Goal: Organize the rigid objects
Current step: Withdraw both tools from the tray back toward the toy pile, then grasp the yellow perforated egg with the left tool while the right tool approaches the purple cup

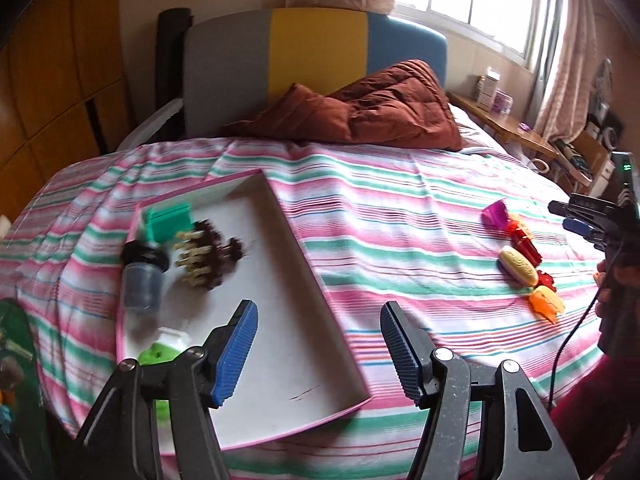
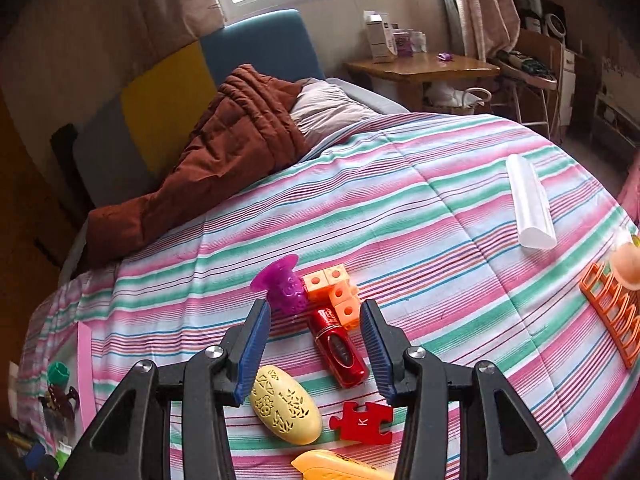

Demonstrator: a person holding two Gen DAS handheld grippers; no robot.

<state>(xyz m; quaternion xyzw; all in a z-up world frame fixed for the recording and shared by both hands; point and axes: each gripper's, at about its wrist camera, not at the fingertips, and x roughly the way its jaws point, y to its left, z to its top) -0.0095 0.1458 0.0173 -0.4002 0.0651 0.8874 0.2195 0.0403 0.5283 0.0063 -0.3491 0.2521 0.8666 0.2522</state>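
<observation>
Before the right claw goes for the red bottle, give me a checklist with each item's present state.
1. Right claw empty, fingers apart: ok.
2. Red bottle lined up between the fingers: ok, it lies in the gap as seen from the right wrist.
3. Room around the bottle: not ok. The orange cubes and purple cup crowd its far end.
4. Claw height over the bottle: cannot tell.
5. Free space in the tray: ok, its near half is bare.
6. Left claw out of the way: ok, open and empty over the tray's edge.
</observation>
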